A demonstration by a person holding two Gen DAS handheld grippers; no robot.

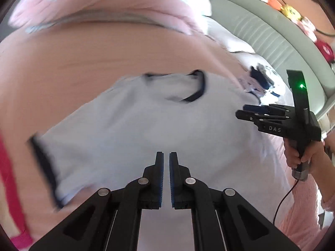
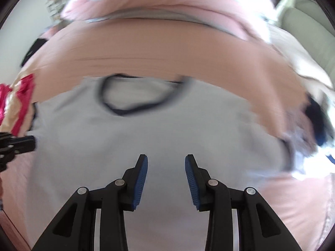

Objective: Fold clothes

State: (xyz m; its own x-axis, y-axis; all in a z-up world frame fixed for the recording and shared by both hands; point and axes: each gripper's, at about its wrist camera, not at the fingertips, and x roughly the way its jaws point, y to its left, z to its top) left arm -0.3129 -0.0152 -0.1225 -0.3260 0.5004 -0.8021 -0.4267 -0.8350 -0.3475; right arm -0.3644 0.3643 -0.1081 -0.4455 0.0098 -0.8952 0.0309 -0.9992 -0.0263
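Nearest in the left wrist view, the left gripper (image 1: pixel 166 156) points steeply down with its blue-padded jaws drawn together, only a sliver of gap between them and nothing caught in it. In the right wrist view, the right gripper (image 2: pixel 166 160) also points down, its jaws standing apart and empty, the cloth lying below them untouched.

Under both tools spreads the pale blue short-sleeved T-shirt with dark navy trim (image 1: pixel 129 123), laid flat and face up on the pink bedsheet (image 1: pixel 62 62). Its navy collar ring (image 2: pixel 134 96) sits toward twelve o'clock of the right gripper, and one navy-edged sleeve cuff (image 1: pixel 45 167) reaches out toward nine o'clock in the left wrist view.

At three o'clock there, a person's hand (image 1: pixel 301 156) grips the handle of the right gripper, whose green light glows. At nine o'clock in the right wrist view lies a red-and-cream striped cloth (image 2: pixel 18 108).

Farther off, at two o'clock, a small heap of dark navy and white garments (image 1: pixel 261 79) rests on the sheet. Beyond, toward twelve, is a pink pillow (image 1: pixel 104 6); toward one o'clock stands a grey-green padded headboard (image 1: pixel 261 29). Both views are motion-blurred.
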